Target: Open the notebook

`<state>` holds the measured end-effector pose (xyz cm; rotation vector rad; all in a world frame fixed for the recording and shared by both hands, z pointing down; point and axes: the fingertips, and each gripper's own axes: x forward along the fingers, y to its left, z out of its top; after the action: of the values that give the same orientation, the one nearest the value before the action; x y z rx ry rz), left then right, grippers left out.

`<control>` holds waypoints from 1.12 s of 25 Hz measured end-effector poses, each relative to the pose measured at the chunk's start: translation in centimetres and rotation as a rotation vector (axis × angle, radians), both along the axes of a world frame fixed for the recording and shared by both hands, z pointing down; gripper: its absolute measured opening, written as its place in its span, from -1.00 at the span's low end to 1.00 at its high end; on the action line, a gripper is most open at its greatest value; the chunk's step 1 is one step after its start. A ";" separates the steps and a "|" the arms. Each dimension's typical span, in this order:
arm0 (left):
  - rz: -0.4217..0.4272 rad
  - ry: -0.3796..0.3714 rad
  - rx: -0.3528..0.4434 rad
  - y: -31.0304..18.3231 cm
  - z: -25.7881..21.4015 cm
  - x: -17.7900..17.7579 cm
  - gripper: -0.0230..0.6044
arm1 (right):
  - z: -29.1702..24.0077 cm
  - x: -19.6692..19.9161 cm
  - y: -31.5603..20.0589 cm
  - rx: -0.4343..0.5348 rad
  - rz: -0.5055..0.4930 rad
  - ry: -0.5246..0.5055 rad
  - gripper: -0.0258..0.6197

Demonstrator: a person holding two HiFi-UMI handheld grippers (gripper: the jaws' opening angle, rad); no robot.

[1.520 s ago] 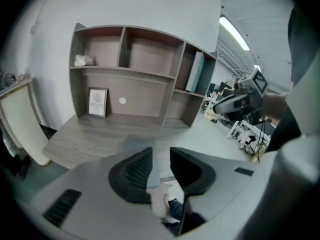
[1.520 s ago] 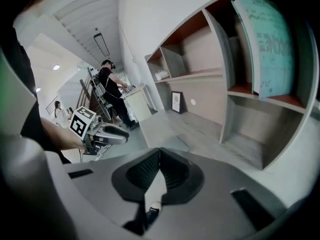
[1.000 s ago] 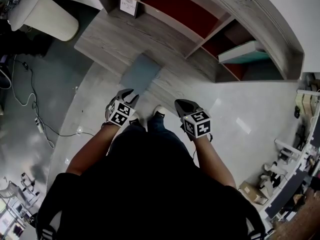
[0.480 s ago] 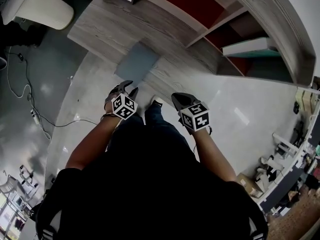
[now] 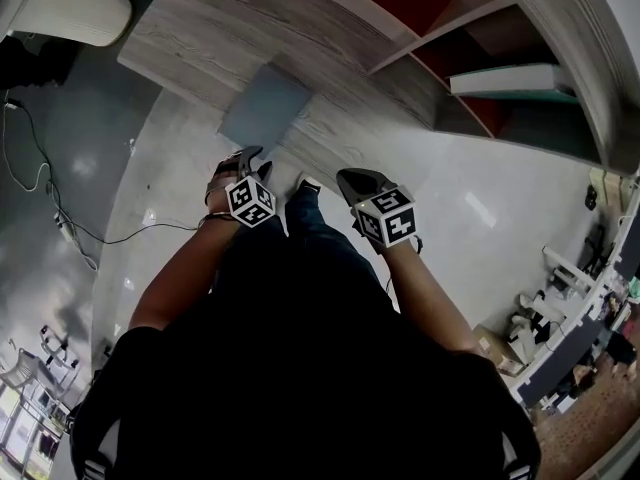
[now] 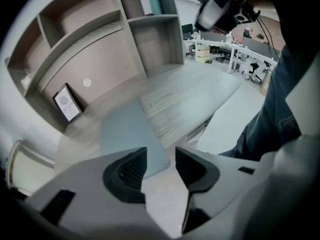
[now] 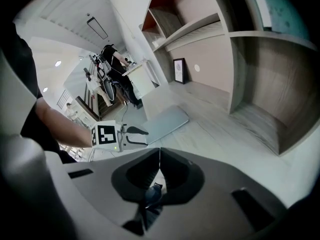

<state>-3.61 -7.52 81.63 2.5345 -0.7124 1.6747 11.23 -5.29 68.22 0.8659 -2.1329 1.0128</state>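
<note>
Notebook: a grey-blue notebook (image 5: 265,108) is seen lying flat and closed on the wooden counter (image 5: 190,33), its near end at the counter's front edge.

Counter: a low, pale wood-grain surface is seen, backed by a curved shelf unit (image 5: 560,28) with red rear panels.

Left gripper: the left gripper (image 5: 247,160) is held just short of the notebook's near end, which lies at 12 o'clock from it in the head view; it is pointed steeply down.

Left fingers: the fingers (image 6: 127,171) are parted and are opening. Nothing is held between them; only floor is seen in the gap. In the left gripper view the notebook's near corner shows past the left finger. No contact with the notebook can be made out.

Right gripper: the right gripper (image 5: 348,180) is held at 3 o'clock from the left gripper, over the floor, apart from the notebook.

Right fingers: the fingers (image 7: 142,176) are closed tip to tip, and nothing is gripped.

Framed card: a small framed card (image 6: 66,102) is propped against the shelf back, at 10 o'clock from the notebook in the left gripper view.

Teal book: a teal book (image 5: 510,80) is laid flat in a shelf compartment, at 3 o'clock from the notebook in the head view.

Floor: a glossy pale floor (image 5: 150,198) is seen below the counter, with a cable (image 5: 40,183) trailing at 9 o'clock.
</note>
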 end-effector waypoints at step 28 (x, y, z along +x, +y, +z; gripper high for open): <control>0.094 -0.098 0.072 -0.7 0.0 0.1 -0.58 | -0.2 -1.1 -0.1 0.006 -0.015 -0.024 -0.91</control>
<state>-3.50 -8.17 81.66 2.5877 -0.6814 1.8463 10.10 -5.42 67.97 0.8428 -2.1601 1.0143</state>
